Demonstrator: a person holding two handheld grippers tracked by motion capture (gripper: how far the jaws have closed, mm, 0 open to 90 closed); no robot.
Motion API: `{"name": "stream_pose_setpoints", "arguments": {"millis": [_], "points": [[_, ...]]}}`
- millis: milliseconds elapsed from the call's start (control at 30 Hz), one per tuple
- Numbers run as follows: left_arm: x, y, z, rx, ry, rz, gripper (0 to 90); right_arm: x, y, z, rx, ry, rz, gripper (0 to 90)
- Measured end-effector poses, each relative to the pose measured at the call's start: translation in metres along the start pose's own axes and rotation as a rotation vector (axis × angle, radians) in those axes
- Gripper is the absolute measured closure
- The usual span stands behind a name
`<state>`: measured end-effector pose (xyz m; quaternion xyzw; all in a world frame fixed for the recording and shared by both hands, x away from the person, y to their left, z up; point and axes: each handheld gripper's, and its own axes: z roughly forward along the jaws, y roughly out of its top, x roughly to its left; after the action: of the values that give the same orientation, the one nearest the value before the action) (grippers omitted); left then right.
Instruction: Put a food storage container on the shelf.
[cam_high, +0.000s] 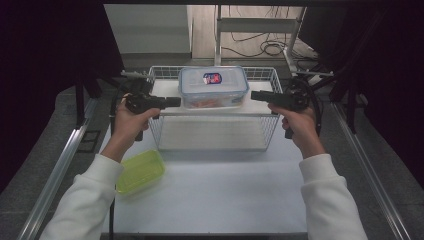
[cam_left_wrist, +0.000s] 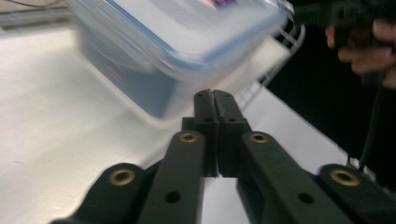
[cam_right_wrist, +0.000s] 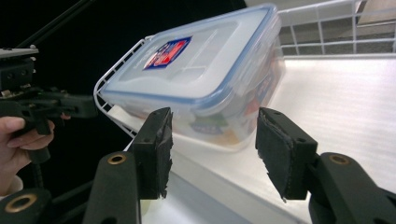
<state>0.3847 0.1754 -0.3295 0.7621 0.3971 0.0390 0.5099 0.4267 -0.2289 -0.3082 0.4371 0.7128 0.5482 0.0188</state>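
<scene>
Your left gripper (cam_high: 172, 102) hangs clenched on nothing at the basket's (cam_high: 165, 72) left rim, jaws pressed flat together in the left gripper view, tips just short of the box (cam_high: 213, 86). The box sits on the basket's upper shelf, toward the back edge, lid on and label up. Your right gripper (cam_high: 256, 95) waits at the right rim with its jaws released and apart, the box's near corner (cam_right_wrist: 224, 116) beyond them, untouched. The risk, as it looks from here: closed jaws on the left can only push, so any nudge may slide the box across the slick shelf toward the right rim or skew it against the wire. If you close the right pads on a rounded corner instead of a flat wall, the box may squirt free. The green tub (cam_high: 141, 171) on the desk's left edge lies near your left sleeve.
</scene>
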Motion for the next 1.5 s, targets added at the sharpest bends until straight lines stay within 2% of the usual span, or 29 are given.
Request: {"name": "stream_pose_setpoints", "arguments": {"millis": [100, 233, 500, 633, 1000, 1133, 1300, 1433, 1500], "points": [[-0.004, -0.001, 0.012, 0.027, -0.002, 0.014, 90.0, 0.002, -0.005, 0.002, 0.016, -0.002, -0.014, 43.9], [-0.002, 0.002, 0.023, 0.023, 0.014, 0.005, 89.9, 0.002, -0.011, 0.003, 0.017, 0.008, -0.018, 43.3], [0.011, 0.004, 0.029, 0.016, 0.027, -0.03, 89.9, -0.003, -0.02, 0.001, 0.023, 0.019, -0.024, 42.5], [0.012, 0.005, 0.032, 0.021, 0.016, -0.033, 89.9, -0.006, -0.023, 0.0, 0.028, 0.02, -0.021, 42.4], [0.014, 0.004, 0.035, 0.031, 0.019, -0.038, 89.8, -0.011, -0.03, 0.001, 0.03, 0.028, -0.014, 42.2], [0.012, 0.003, 0.032, 0.029, 0.024, -0.028, 89.8, -0.01, -0.032, 0.002, 0.034, 0.037, -0.016, 42.0], [0.005, -0.002, 0.02, 0.016, 0.024, -0.027, 89.4, -0.006, -0.035, 0.001, 0.042, 0.039, -0.034, 41.3], [-0.006, -0.017, 0.006, 0.004, 0.023, -0.011, 87.9, -0.001, -0.039, -0.006, 0.056, 0.036, -0.065, 40.5], [-0.01, -0.027, -0.001, -0.006, 0.02, -0.02, 87.2, 0.002, -0.042, -0.009, 0.061, 0.046, -0.069, 40.0]]}}
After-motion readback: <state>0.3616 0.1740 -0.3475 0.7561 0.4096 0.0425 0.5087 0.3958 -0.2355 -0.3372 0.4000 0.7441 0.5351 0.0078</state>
